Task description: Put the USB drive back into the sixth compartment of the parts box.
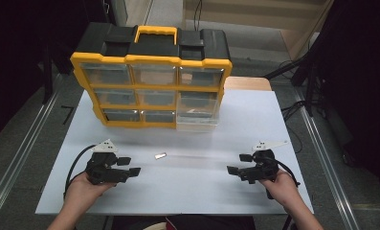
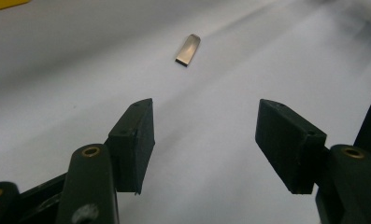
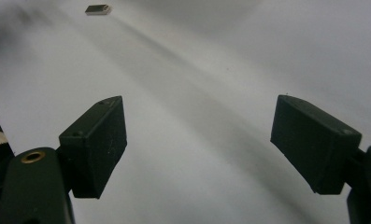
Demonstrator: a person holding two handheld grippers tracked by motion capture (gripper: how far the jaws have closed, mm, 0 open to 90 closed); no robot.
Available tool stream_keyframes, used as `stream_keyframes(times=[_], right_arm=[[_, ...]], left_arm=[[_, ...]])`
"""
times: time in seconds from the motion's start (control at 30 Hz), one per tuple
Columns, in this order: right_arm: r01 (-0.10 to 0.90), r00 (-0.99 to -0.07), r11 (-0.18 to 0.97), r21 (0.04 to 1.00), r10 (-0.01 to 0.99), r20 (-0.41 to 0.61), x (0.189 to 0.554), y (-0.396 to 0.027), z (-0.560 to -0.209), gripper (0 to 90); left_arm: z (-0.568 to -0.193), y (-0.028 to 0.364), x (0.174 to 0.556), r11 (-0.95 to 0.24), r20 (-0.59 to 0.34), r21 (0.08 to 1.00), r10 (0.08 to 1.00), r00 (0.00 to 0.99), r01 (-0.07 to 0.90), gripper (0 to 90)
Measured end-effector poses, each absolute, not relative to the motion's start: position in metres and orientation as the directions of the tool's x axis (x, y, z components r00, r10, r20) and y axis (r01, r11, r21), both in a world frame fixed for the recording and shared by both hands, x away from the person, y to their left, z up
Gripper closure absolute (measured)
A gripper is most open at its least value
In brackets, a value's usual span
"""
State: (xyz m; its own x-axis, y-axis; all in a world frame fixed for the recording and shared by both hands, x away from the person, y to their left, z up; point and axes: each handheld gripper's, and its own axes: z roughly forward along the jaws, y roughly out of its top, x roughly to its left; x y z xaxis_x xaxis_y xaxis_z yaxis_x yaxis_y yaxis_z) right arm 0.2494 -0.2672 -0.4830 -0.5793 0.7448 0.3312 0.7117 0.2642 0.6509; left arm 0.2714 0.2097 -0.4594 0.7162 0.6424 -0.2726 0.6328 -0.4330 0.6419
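Metal piece [image 1: 160, 155] lies just ahead of the left gripper [image 1: 129, 166], long axis pointing away; right gripper [image 1: 239, 164] is farther. Both stand open, empty.

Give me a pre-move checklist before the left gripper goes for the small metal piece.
1. Left gripper open, nothing between the jaws: ok.
2. Metal piece lying flat on the white table, ahead of the left gripper: ok.
3. Path from gripper to piece free of other things: ok.
4. Right gripper open, apart from the piece: ok.
5. Organizer case has one clear drawer pulled out: ok.
6. Drawer contents: cannot tell.
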Motion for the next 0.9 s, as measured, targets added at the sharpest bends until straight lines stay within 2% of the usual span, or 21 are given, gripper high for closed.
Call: stream_keyframes(times=[0.07,0.2,0.9], right_arm=[[0.718,-0.568,0.255,0.647,0.753,0.333,0.2499,-0.2683,-0.4835,16.7],[0.717,-0.567,0.261,0.646,0.757,0.324,0.2491,-0.2674,-0.4841,16.6],[0.697,-0.602,0.315,0.644,0.745,0.287,0.2472,-0.2643,-0.4861,16.7]], left_arm=[[-0.4567,0.2114,0.2715,-0.425,-0.234,0.666,0.661,0.713,0.613,35.3],[-0.4581,0.2155,0.2743,-0.407,-0.27,0.661,0.654,0.707,0.63,34.9],[-0.4618,0.2114,0.2748,-0.427,-0.273,0.651,0.64,0.718,0.627,34.8]])
